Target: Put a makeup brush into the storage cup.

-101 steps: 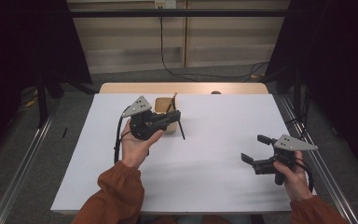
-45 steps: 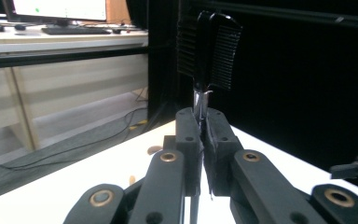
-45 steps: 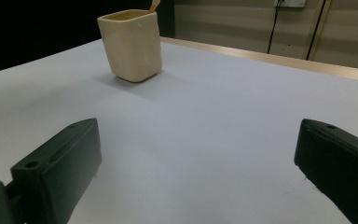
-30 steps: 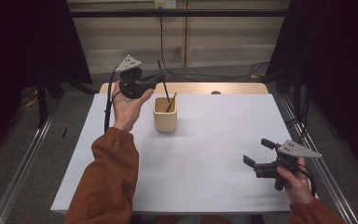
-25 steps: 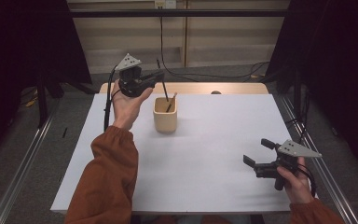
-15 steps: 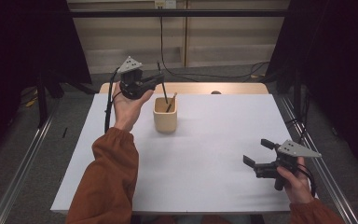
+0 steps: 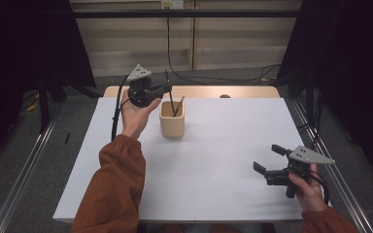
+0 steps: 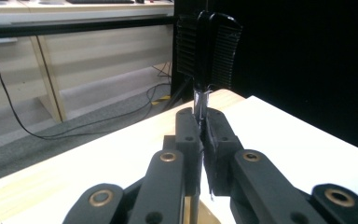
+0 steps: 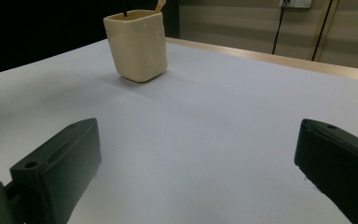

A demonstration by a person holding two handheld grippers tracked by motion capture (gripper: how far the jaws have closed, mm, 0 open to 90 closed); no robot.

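Left gripper (image 7: 167, 88) jaws clamp a black pen (image 7: 169, 92) above the cup (image 7: 172, 119) near the table's far edge; right gripper (image 7: 268, 161) jaws gape.

One cream cup (image 7: 172, 121) stands on the one white table (image 7: 213, 160). Two sticks are counted at the cup: one black (image 7: 168, 90), one light wooden (image 7: 178, 105). Two grippers are up, the left gripper (image 7: 164, 87) and the right gripper (image 7: 267, 160), and two hands hold them.
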